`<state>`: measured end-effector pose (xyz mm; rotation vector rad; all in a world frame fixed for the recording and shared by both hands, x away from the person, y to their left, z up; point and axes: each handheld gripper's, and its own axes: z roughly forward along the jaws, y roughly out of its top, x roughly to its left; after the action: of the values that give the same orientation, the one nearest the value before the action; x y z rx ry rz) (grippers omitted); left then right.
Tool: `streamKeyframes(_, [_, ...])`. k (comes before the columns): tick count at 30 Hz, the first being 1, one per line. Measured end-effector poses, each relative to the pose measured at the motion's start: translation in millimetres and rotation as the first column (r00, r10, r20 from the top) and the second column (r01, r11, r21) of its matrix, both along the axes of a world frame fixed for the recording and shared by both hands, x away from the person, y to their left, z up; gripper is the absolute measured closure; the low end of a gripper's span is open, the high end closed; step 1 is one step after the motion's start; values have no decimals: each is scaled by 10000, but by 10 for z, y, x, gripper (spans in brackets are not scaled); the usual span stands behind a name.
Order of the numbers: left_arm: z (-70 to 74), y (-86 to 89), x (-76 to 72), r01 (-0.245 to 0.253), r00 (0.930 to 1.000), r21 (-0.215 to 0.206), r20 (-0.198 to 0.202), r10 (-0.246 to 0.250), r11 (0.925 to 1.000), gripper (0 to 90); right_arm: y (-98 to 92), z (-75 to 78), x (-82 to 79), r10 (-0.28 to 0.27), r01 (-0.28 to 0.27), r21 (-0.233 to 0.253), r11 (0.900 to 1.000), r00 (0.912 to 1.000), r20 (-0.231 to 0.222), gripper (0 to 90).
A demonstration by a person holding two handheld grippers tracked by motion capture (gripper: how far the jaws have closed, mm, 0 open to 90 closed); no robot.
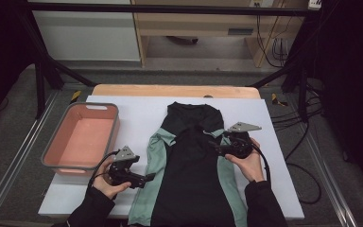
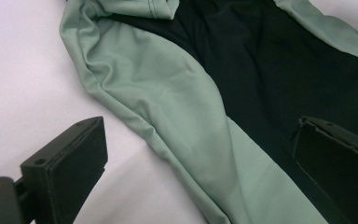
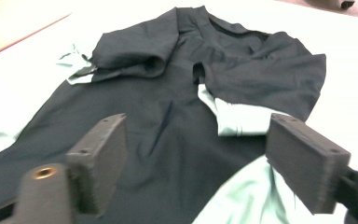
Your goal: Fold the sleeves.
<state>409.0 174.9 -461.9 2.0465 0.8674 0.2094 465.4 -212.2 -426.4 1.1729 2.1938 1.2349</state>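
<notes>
Shirt [image 1: 191, 165] lies flat mid-table w/ sleeves folded in. Left gripper [image 1: 147, 178] and right gripper [image 1: 214, 144], jaws spread, flank its green side panels, prob. positioned for next fold.

A black and mint-green top [image 1: 189, 165] lay flat on a white sheet [image 1: 123, 109] that covered a wooden table [image 1: 170, 90], its collar toward the far edge and its hem at the near edge. Both short sleeves were folded in over the chest. The left gripper [image 1: 147, 178] sat at the garment's left green side panel, low on the sheet, held by the left hand [image 1: 105, 183]. The right gripper [image 1: 213, 144] rested over the right folded sleeve, gripped by the right hand [image 1: 246, 163]. A pink plastic bin [image 1: 56, 142] with a grey rim stood just beside the garment at the left.
</notes>
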Motion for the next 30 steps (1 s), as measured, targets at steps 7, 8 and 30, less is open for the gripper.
streamKeyframes(7, [8,-24,-7,-57,9999,33,-89,57,10000,19,-91,-52,-207,-219,230,288,9993,9991,-362,130])
streamKeyframes(8, [9,-22,-7,-83,9999,30,-116,83,10000,19,-103,-71,-239,-210,223,319,9992,9990,-383,126])
streamKeyframes(30, [-21,-45,-39,-38,9982,207,-592,50,9998,52,-392,-393,-714,-366,441,596,9972,9919,-1215,81])
